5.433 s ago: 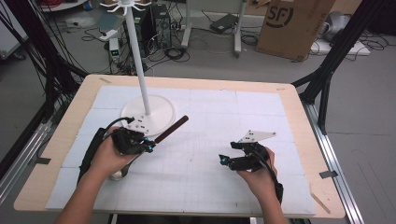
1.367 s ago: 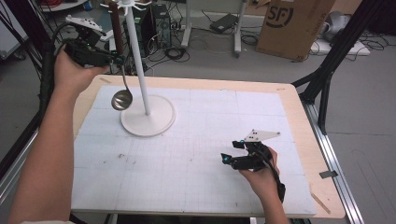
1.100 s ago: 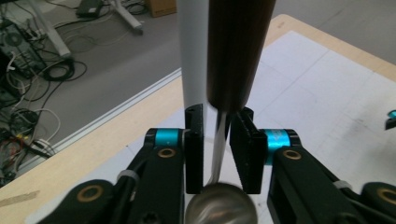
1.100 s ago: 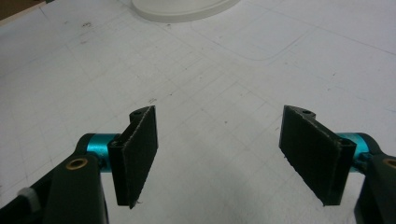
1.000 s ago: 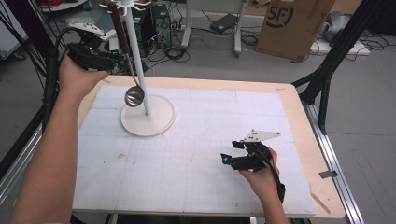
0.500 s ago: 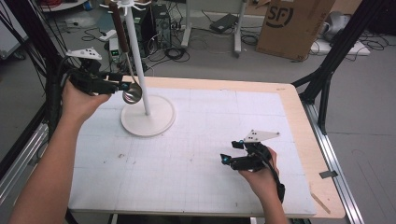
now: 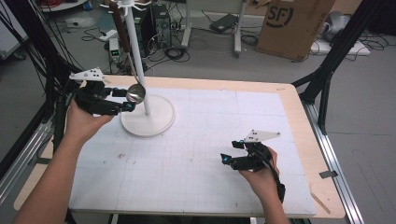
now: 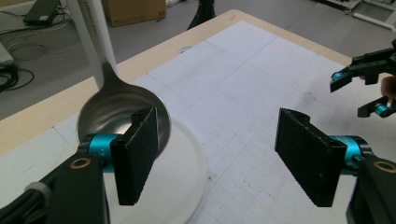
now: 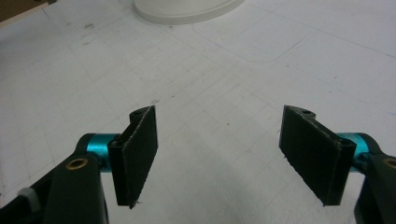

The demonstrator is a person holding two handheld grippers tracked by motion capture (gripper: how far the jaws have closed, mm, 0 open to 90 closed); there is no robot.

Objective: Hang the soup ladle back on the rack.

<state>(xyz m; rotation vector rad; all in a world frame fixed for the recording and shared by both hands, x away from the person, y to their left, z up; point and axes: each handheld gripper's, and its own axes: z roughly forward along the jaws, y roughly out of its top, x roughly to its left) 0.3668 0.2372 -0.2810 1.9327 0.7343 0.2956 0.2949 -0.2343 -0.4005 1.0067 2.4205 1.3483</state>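
The ladle (image 7: 135, 92) hangs from a hook at the top of the white stand (image 7: 138, 56), at the far left of the bench (image 7: 289, 116). Its brown handle runs up beside the pole and its steel bowl dangles just above the round base (image 7: 159, 119). The left gripper (image 7: 125, 100) sits just left of the bowl; its fingers (image 8: 135, 161) have just been opening and stand apart with nothing between them, though in the left gripper view the bowl lies close behind the left finger.

The main risk is a knock. The bowl hangs freely, so a finger that brushes it as the hand draws away could set the ladle swinging against the pole or, at worst, lift the handle off its hook and drop it onto the base. How securely the handle sits on the hook cannot be read, since the top of the stand is small and partly cut off in the high view. A sideways bump against the pole could also rock the stand.

The right gripper (image 7: 231, 158) rests near the right front of the bench, fingers apart and empty, well clear of the stand, so it poses little danger.
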